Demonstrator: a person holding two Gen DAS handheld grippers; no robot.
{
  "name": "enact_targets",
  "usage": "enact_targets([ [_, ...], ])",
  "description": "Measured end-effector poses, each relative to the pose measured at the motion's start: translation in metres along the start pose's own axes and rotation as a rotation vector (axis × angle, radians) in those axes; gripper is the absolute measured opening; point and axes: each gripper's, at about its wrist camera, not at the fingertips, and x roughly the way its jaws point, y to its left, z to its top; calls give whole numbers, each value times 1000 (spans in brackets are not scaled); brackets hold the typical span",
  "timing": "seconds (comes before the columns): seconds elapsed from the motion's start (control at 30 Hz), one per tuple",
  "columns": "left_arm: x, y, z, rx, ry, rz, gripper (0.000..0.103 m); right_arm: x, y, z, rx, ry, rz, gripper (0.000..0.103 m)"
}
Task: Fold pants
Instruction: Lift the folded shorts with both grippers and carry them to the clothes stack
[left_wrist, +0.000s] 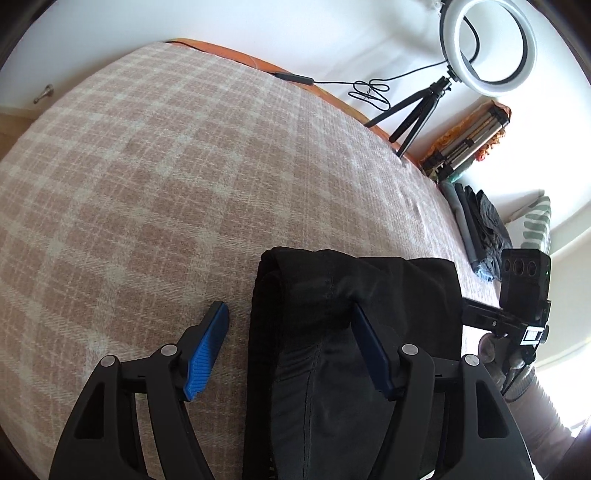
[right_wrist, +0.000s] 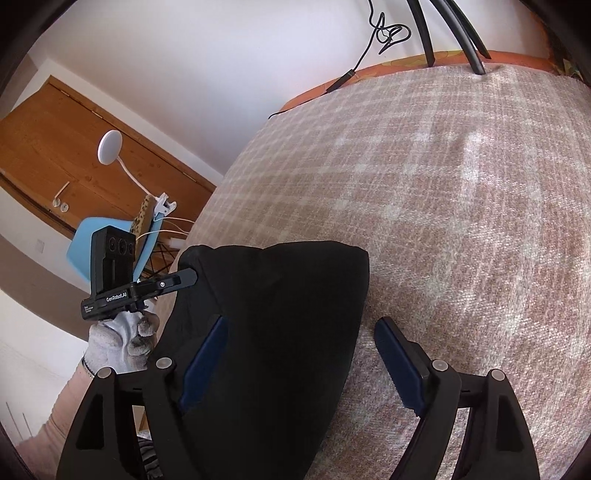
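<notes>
The black pants lie folded in a long bundle on the plaid bedcover. My left gripper is open, its jaws straddling the bundle's left edge: the left finger is beside the cloth, the right finger rests on top of it. In the right wrist view the pants fill the lower middle. My right gripper is open across the bundle's right edge, left finger on the cloth, right finger over the bedcover.
A ring light on a tripod stands at the bed's far edge with its cable. Folded tripods and dark clothes lie at the right. A blue chair and wooden door are beyond the bed's left side.
</notes>
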Motion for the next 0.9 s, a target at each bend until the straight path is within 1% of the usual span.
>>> enact_targets([
  [0.07,4,-7,0,49,5,20,62,3,3,0,-23,9,20,82],
  [0.1,6,-9,-1,61,2,28,54,7,7,1,-28,14,28,81],
  [0.17,9,-13,-1,83,-5,44,48,11,10,2,-36,6,32,80],
  [0.2,11,-14,-1,98,-3,50,39,13,11,2,-37,-1,36,79],
  [0.23,12,-14,-1,100,-11,56,33,15,12,3,-38,-7,39,78],
  [0.3,13,-11,1,72,-18,38,30,19,13,4,-39,-17,32,68],
  [0.33,13,-10,1,64,-22,32,28,21,14,5,-36,-21,26,64],
  [0.4,12,-11,-1,72,-31,36,27,30,15,6,-17,-8,25,37],
  [0.43,12,-12,-2,77,-33,40,26,32,13,5,-3,1,33,34],
  [0.5,10,-12,-3,63,-43,31,26,29,9,3,12,-9,36,25],
  [0.6,4,-13,-6,45,-70,10,25,23,15,0,1,-25,18,18],
  [0.73,-13,-27,-8,70,-123,-4,25,7,33,0,-42,-65,-11,16],
  [0.9,-41,-52,-7,125,-201,-8,25,-22,66,1,-137,-127,-52,14],
])
